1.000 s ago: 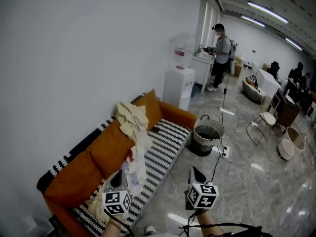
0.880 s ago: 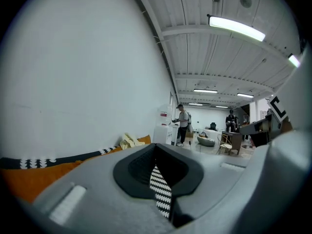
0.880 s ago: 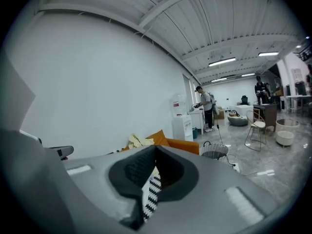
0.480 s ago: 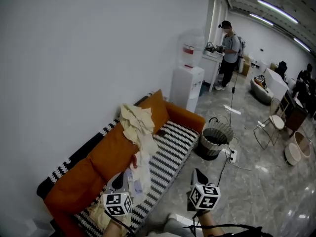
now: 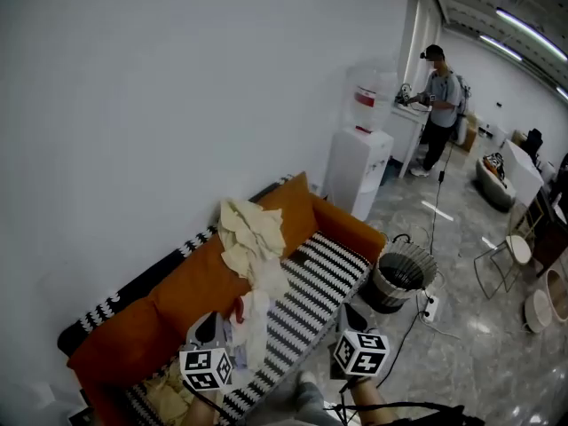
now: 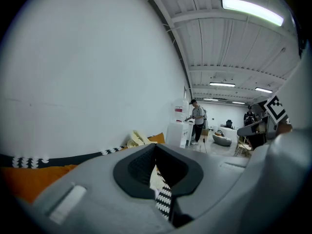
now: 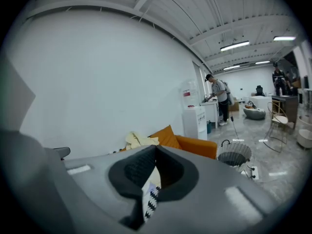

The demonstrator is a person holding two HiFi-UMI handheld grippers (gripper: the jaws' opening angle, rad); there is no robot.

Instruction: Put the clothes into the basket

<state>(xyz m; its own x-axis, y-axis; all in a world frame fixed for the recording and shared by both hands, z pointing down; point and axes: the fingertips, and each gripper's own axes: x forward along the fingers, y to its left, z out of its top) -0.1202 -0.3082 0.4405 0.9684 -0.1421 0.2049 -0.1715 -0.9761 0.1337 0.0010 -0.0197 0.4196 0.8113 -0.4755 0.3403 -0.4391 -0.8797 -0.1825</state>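
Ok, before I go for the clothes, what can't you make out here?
- Inside of the basket: head view, too small and dark to tell if anything is in it.
- Near end of the clothes: head view, partly hidden behind the left gripper.
- Near end of the sofa: head view, cut off by the bottom edge.
- Most of the clothes in both gripper views: blocked by the closed jaws in front.

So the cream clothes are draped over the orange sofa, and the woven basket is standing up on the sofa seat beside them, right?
Not quite. The cream clothes are draped over the orange sofa, but the woven basket stands on the floor just past the sofa's far end, not on the seat. The head view shows it.
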